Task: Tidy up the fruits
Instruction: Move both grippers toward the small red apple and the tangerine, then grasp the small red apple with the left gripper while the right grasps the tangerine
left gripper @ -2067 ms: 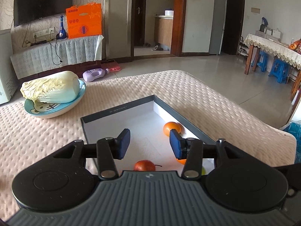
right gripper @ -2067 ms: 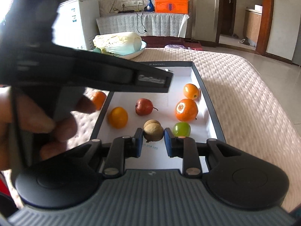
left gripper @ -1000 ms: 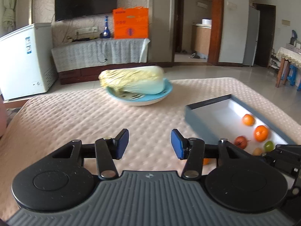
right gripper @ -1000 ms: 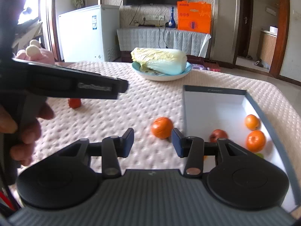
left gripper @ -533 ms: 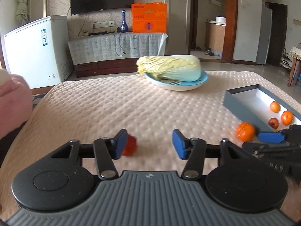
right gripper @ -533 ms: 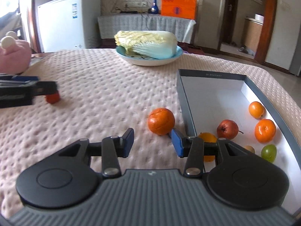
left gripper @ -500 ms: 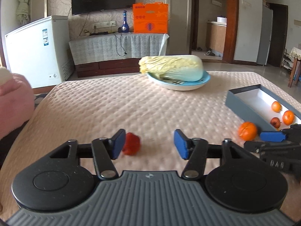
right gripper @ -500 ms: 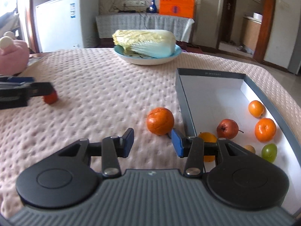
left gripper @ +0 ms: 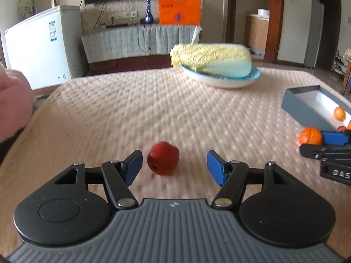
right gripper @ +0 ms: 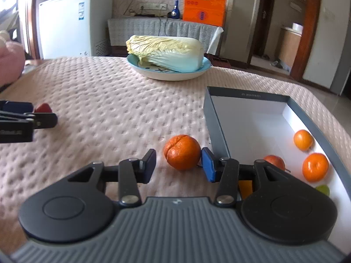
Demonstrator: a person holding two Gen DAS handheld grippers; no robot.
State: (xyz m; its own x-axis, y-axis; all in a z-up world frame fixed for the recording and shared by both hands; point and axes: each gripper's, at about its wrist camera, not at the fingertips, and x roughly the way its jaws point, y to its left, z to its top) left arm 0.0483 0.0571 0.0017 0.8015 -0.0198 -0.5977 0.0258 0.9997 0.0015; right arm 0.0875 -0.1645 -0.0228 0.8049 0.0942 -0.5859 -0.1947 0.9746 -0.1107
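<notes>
Lying on the quilted pink bed cover (left gripper: 175, 114), a small red fruit (left gripper: 163, 158) sits between the spread pads of the left claw (left gripper: 174, 164), closer to the left pad and touching neither; the jaws have just been opening further. Off toward the cover's right side, an orange (right gripper: 182, 151) rests just outside the left wall of a grey box (right gripper: 216, 127) with a white floor. The right claw (right gripper: 178, 164) stands spread around this orange: its right pad is at or just against the fruit's skin, though contact is hard to judge, and the left pad stands clear of it.

Inside the box, near its right wall, lie a small orange (right gripper: 303, 139), a larger orange (right gripper: 315, 167), a reddish fruit (right gripper: 274, 161) partly hidden behind the claw's linkage, and a green fruit (right gripper: 323, 189) at the near end. Toward the far edge of the bed, a blue plate (right gripper: 169, 74) carries a napa cabbage (right gripper: 166, 51). A pink plush thing (left gripper: 13, 100) shows at the left edge.
</notes>
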